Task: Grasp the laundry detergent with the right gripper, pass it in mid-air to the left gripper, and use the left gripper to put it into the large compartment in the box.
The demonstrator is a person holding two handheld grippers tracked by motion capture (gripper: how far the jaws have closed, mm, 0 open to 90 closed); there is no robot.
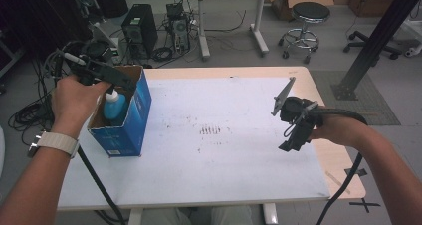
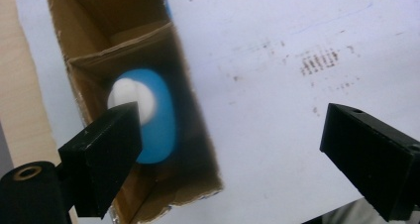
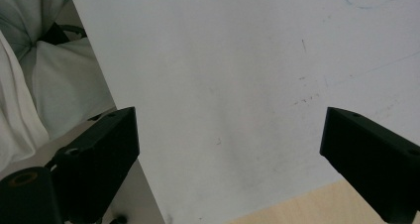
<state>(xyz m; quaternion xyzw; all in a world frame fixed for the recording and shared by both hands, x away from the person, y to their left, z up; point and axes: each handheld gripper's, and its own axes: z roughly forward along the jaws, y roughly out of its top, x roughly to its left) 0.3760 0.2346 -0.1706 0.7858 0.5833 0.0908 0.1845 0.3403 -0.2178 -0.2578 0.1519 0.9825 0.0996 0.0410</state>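
An open blue cardboard box [image 1: 134, 120] stands on the left part of the table. Inside it stands a blue bottle [image 1: 114, 105] with a white cap. My left gripper [image 1: 124, 81] hovers over the box's open top. In the left gripper view its jaws are wide apart with nothing between them [image 2: 233, 130], and the bottle [image 2: 161, 120] lies below the left jaw, inside the box's brown walls [image 2: 114, 30]. My right gripper [image 1: 293, 139] is held above the right side of the table, open and empty [image 3: 228, 135], looking down at the white sheet [image 3: 223, 60].
A white sheet [image 1: 214, 155] with dark smudges [image 1: 210, 130] covers most of the wooden table [image 1: 338, 160]. Behind the table on the floor are computer towers [image 1: 139, 28], cables, a stool [image 1: 308, 16] and another desk. The person's lap [image 3: 29, 85] lies past the near edge.
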